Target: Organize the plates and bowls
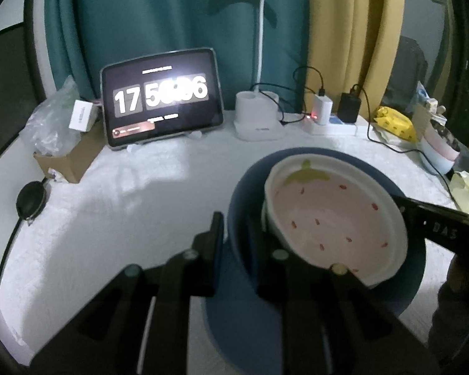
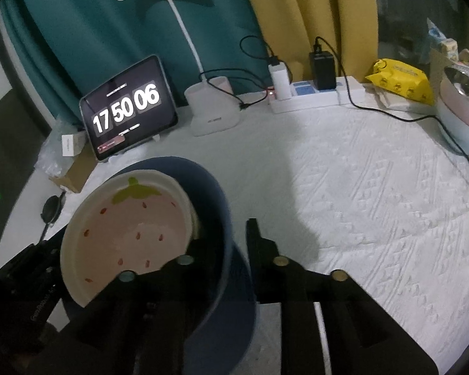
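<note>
Two pairs of fingers point(image 1: 217, 234) straddle the blue bowl point(image 1: 245, 193): left gripper point(image 1: 234, 234) pinches its wall; right gripper point(image 2: 226, 243) unclear, pads hidden.

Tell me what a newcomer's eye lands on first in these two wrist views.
First, the strawberry-patterned bowl, tilted inside the dark blue bowl on the white tablecloth, with the left gripper and right gripper straddling the blue rim on opposite sides. Next, the glowing tablet clock at the back beside the white desk lamp, before teal and yellow curtains.
</note>
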A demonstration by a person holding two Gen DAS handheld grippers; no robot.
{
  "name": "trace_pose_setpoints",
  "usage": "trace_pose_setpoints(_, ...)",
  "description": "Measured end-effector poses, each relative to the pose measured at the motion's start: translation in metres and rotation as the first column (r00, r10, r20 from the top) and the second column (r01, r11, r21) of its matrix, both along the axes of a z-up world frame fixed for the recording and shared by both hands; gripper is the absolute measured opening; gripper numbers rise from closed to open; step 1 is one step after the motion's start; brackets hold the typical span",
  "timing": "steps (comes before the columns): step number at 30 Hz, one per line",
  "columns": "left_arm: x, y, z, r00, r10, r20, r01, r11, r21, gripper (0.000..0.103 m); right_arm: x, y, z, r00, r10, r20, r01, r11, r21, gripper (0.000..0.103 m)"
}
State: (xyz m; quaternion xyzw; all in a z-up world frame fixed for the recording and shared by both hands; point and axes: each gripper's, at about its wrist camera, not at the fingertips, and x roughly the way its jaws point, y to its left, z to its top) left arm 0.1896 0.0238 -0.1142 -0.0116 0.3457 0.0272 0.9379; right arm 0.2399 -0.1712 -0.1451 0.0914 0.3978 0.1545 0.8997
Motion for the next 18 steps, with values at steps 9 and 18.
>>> trace_pose_setpoints(9, 0.0, 0.005, 0.0, 1.0, 0.019, -0.025, -0.02, 0.999, -0.035, 0.018, -0.002, -0.006, 0.0, 1.0, -0.021, 0.003, 0.021, 1.0, -0.019, 0.043)
trace_pose_setpoints(18, -0.008, 0.009, 0.004, 1.0, 0.012, -0.029, -0.013, 0.999, -0.045, 0.02, -0.014, -0.007, 0.003, 0.999, -0.048, 0.021, 0.049, 0.996, -0.077, 0.054)
